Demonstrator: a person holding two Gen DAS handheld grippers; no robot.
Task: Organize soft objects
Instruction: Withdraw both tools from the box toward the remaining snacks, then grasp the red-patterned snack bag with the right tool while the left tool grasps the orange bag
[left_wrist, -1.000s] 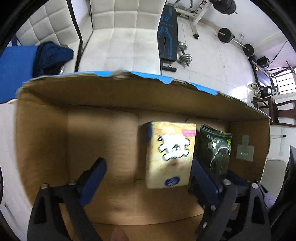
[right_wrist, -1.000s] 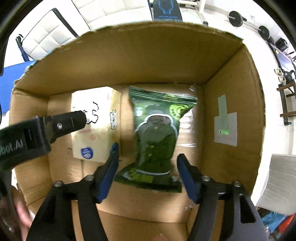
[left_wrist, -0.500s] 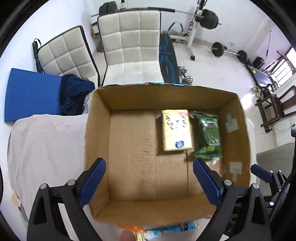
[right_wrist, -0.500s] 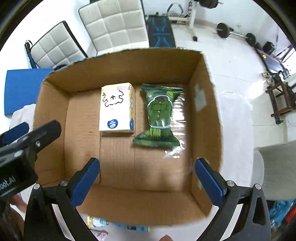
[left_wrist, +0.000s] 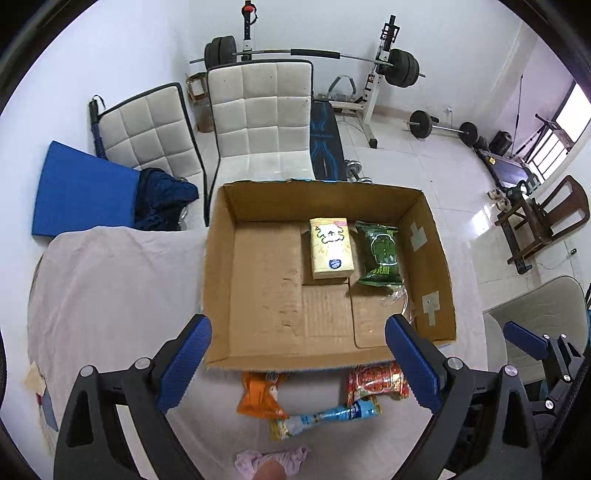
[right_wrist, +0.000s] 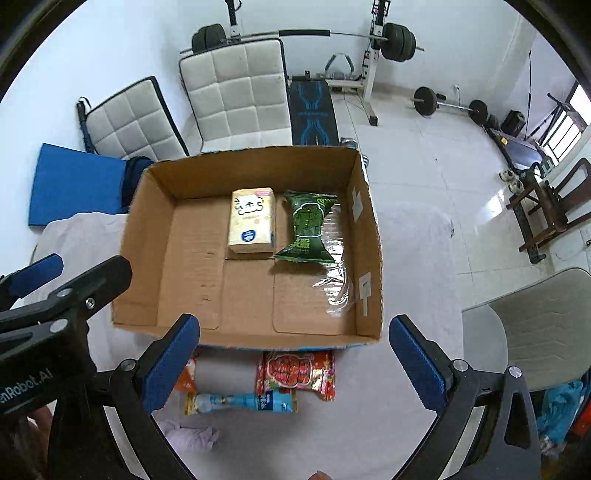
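A table under a pale cloth (left_wrist: 110, 288) carries an open cardboard box (left_wrist: 218, 295), and behind it stand two white quilted chairs (left_wrist: 262, 122) with a weight bench and barbell rack (left_wrist: 373, 66) against the far wall. A blue mat (left_wrist: 77, 192) leans at the table's far left corner.

Inside the box, toward its far right, a yellow tissue pack (left_wrist: 331, 248) lies just beside a green snack packet (left_wrist: 380, 251), with crumpled clear plastic (right_wrist: 334, 280) by the right wall.

In front of the box's near wall, on the cloth, lie a red packet (right_wrist: 297, 373), an orange packet (left_wrist: 258, 397), a light-blue tube-shaped packet (right_wrist: 243, 402) and a lilac cloth (right_wrist: 188, 435).

The left gripper (left_wrist: 297, 362) and right gripper (right_wrist: 295, 362) both hang above these items, jaws spread wide and holding nothing.
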